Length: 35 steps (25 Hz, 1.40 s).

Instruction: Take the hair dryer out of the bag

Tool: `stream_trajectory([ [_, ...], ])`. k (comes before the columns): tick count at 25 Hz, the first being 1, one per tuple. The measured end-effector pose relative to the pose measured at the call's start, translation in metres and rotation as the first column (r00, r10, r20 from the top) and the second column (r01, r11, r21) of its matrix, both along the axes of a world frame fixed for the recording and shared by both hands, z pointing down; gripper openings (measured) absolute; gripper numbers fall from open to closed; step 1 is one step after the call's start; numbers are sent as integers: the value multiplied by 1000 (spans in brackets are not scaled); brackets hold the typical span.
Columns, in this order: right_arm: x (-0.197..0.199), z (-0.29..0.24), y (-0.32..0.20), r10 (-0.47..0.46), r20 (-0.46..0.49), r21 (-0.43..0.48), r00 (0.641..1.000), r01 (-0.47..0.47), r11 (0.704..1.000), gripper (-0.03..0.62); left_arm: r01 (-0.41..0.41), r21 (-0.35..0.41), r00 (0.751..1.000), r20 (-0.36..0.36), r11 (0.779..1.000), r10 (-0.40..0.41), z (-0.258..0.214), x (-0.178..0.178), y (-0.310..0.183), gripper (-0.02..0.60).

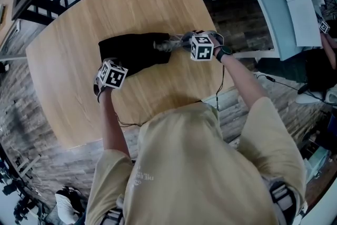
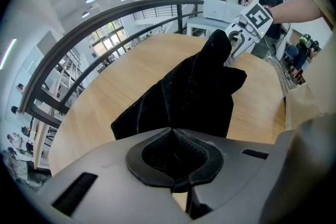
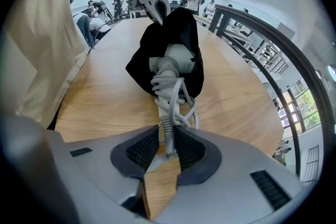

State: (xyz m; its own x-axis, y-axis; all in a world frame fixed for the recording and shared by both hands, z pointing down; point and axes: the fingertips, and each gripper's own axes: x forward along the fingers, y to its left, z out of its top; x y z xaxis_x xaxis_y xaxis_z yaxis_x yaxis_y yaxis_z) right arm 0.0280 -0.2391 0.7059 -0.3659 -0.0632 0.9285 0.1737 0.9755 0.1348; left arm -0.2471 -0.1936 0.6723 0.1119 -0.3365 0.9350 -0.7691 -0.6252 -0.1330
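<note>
1. Fingers [image 3: 137,152] of the right gripper [image 3: 167,145] are clenched on the grey cord [image 3: 169,99] of the hair dryer [image 3: 176,63], just below the wound loops. The cord runs straight up between the 2 pads.
2. On the left gripper [image 2: 173,160], the fingers [image 2: 147,165] are clenched on black cloth at the closed end of the bag [image 2: 189,92]. Only cloth sits between them.
3. Seen from the right gripper view, the hair dryer lies in the bag's mouth. Its pale body is partly out, the far end is under the cloth, and the cord-wrapped handle points toward the right gripper. Bag and dryer rest on the desk [image 3: 105,97].
4. Its long axis runs along the line joining the 2 grippers. In the head view that line goes across the desk, with the bag's mouth facing the person's right.
5. Of the 2 hands, the right is nearer, just beside the handle. The left is at the opposite end, with the whole length of the bag between it and the dryer.
6. I judge that the coming move is a pull apart along that axis. The right hand would draw away from the mouth while the left anchors the bag.
7. One risk is that the grip is on the cord and not the body, so the loops may slip or stretch before the body follows. The cloth draped over the far end could also drag along.
</note>
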Motion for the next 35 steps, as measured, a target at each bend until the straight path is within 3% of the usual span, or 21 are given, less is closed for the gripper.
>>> stream_trajectory([
  [20, 78, 1, 21, 208, -56, 22, 977, -207, 978, 91, 4, -1, 1000, 5, 1000, -4, 1, 4, 5, 17],
  [29, 114, -3, 33, 331, -50, 48, 942, -328, 943, 89, -19, 1, 1000, 13, 1000, 18, 3, 8, 16, 17],
  [35, 136, -5, 38, 443, -39, 57, 895, -441, 896, 89, -23, -3, 1000, 19, 1000, 23, 4, 5, 24, 17],
])
